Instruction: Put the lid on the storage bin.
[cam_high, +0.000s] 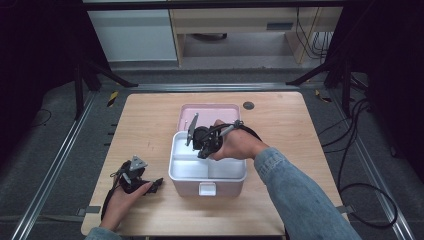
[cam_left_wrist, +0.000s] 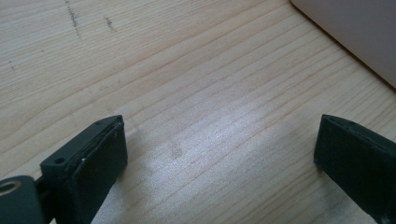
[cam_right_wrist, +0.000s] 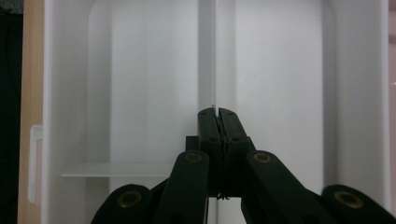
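Hovering over the smooth white plastic tray (cam_high: 186, 169), the right claw (cam_right_wrist: 217, 113) is pressed together; the left claw (cam_left_wrist: 219, 154) spread.

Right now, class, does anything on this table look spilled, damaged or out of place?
Nothing stands out. The white divided tray sits squarely in the pink box, its compartments clean. The right tongs hang shut above the tray's divider; the left tongs rest open on the table.
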